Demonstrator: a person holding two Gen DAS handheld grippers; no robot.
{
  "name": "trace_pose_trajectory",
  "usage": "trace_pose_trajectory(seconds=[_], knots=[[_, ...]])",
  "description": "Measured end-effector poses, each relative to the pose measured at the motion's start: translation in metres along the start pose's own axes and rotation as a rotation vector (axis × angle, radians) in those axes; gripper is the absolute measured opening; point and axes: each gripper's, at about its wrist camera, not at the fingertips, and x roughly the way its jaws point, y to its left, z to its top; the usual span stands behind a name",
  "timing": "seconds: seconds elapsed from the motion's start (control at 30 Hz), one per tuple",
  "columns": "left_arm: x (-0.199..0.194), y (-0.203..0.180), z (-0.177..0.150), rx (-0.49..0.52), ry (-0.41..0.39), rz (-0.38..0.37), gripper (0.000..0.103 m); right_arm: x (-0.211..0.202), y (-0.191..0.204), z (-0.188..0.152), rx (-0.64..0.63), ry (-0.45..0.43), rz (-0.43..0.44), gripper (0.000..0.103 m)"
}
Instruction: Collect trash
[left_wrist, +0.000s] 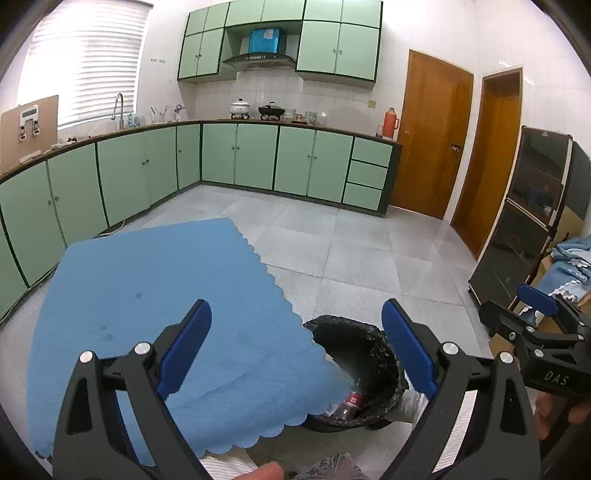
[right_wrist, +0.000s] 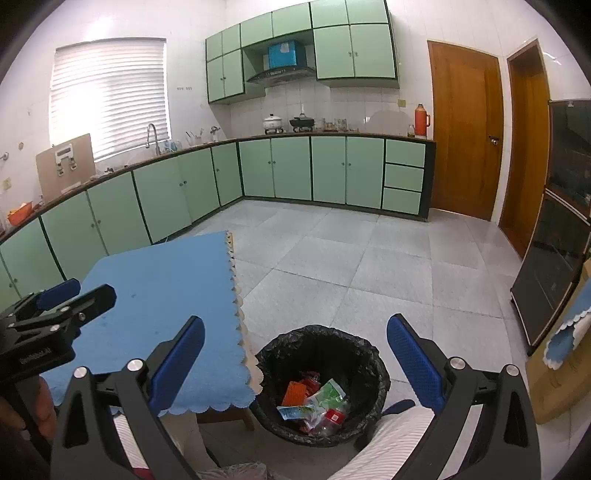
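L gripper (left_wrist: 295, 350) and R gripper (right_wrist: 295, 365) both spread, empty, above lined bin (right_wrist: 321, 384); risk: hem of blue cloth (left_wrist: 155, 302) overhangs rim, may snag.

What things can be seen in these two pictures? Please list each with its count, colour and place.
Round bin with plastic liner: one, black, on floor beside table.
Crumpled wrappers and bottle in bin: several, orange, green, red.
Scalloped table cloth: one, blue, covering table.
Base cabinets: many, pale green, along walls.
Wooden doors: two, brown, right wall.
Thermos flask: one, red, counter end.
Left gripper: one, black and blue, open, empty.
Right gripper: one, same colours, open, empty.
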Motion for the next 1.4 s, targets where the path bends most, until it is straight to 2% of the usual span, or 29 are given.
trace_pose_trajectory(seconds=[0.4,1.4], knots=[[-0.014,0.003,-0.01,0.02,-0.035,0.017,0.09,-0.008,0.008,-0.003,-0.006,-0.021,0.025,0.097],[-0.018,0.002,-0.016,0.025,-0.038,0.024,0.09,-0.006,0.008,-0.002,-0.009,-0.021,0.041,0.097]])
